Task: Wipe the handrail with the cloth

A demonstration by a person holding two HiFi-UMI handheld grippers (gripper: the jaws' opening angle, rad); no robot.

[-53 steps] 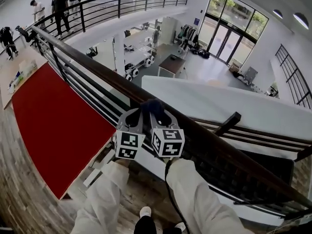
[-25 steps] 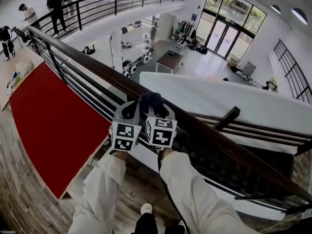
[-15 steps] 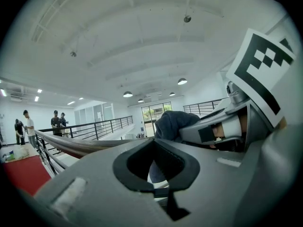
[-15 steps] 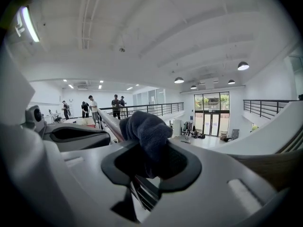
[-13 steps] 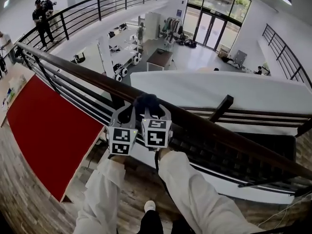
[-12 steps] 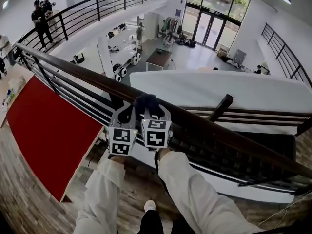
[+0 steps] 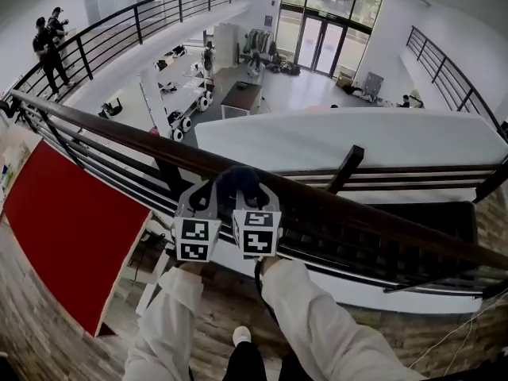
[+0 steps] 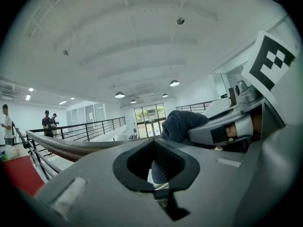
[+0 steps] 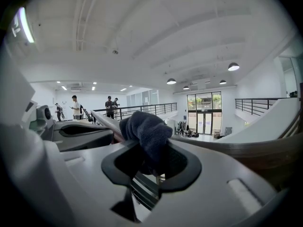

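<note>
A dark wooden handrail (image 7: 119, 133) runs from the left edge down to the right edge of the head view. A dark blue cloth (image 7: 236, 182) lies bunched on top of it. My right gripper (image 7: 255, 201) is shut on the cloth (image 9: 144, 129), which bulges up through its jaws (image 9: 151, 150). My left gripper (image 7: 202, 202) sits close beside it on the left, jaws shut (image 8: 156, 145) with nothing visibly clamped. In the left gripper view the cloth (image 8: 182, 124) shows just to the right, in the other gripper. The rail (image 8: 71, 148) stretches away to the left.
Black metal bars (image 7: 103, 169) run under the rail, and a dark slanted post (image 7: 343, 169) stands just right of the grippers. A red carpet (image 7: 63, 236) lies at lower left. People (image 7: 44, 42) stand at the far balcony railing. My legs (image 7: 309, 324) show below.
Both grippers with the cloth have slid a little to the right along the handrail, nearer the slanted post. The head view has swung with them.
</note>
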